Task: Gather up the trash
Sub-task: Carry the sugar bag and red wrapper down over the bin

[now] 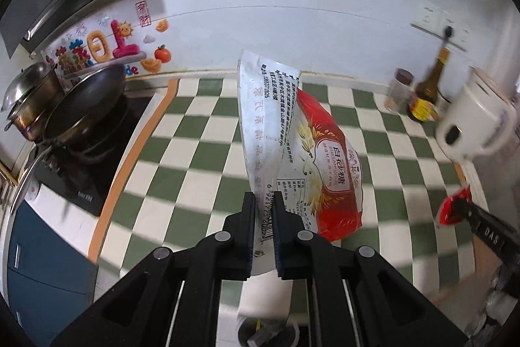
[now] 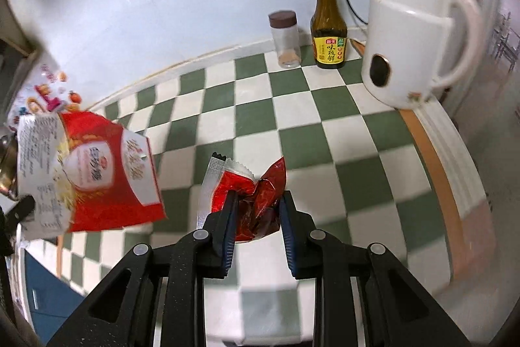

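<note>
My left gripper (image 1: 263,200) is shut on a red and white sugar bag (image 1: 292,145) and holds it up above the green and white checkered counter (image 1: 182,158). The bag also shows at the left of the right wrist view (image 2: 94,171). My right gripper (image 2: 258,200) is shut on a crumpled red wrapper (image 2: 256,197) with a silver torn edge, held above the counter (image 2: 292,119). That wrapper (image 1: 453,207) and the right gripper's fingers (image 1: 468,210) show at the right edge of the left wrist view.
A stove with a black pan (image 1: 87,100) and a steel pot (image 1: 29,90) stands at the left. A white kettle (image 2: 419,34), a brown sauce bottle (image 2: 328,25) and a small jar (image 2: 285,38) stand at the back right by the wall. A round bin (image 1: 266,334) lies below.
</note>
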Tool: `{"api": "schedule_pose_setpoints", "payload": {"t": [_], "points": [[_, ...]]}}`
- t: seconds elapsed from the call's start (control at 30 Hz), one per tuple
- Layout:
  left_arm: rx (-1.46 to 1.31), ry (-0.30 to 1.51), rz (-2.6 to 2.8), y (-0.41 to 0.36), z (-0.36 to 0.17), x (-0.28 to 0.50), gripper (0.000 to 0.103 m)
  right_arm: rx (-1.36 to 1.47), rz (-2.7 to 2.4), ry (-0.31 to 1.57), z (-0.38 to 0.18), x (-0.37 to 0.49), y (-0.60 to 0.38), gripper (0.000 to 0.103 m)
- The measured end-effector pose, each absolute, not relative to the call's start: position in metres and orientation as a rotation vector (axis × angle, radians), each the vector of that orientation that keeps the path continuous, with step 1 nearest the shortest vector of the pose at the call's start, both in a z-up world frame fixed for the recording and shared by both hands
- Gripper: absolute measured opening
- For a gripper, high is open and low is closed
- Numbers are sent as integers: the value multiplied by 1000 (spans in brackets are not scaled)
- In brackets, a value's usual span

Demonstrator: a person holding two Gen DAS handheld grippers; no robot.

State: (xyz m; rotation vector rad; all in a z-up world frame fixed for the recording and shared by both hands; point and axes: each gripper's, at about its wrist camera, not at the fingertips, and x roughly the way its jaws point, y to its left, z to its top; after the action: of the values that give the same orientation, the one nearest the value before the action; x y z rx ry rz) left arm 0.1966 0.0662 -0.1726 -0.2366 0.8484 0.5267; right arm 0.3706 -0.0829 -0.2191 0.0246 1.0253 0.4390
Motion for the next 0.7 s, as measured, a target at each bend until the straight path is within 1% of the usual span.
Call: {"api": "schedule_pose_setpoints", "payload": {"t": [0.17,0.33,0.47,0.57,0.7], "points": [[-222,843,462,49,-171,109,7,55,430,973,-189,256,-77,26],[-220,884,404,37,-180,46,7,80,428,1005,-182,152,-68,26],[-226,941,370,30,-200,10,7,68,432,1077,-202,88,-78,26],[-235,991,370,26,-222,-7,7,38,431,1133,-225,56,-87,26],[-254,1075,389,23,-259,-18,7,8,424,1205,-261,40,-95,26]]}}
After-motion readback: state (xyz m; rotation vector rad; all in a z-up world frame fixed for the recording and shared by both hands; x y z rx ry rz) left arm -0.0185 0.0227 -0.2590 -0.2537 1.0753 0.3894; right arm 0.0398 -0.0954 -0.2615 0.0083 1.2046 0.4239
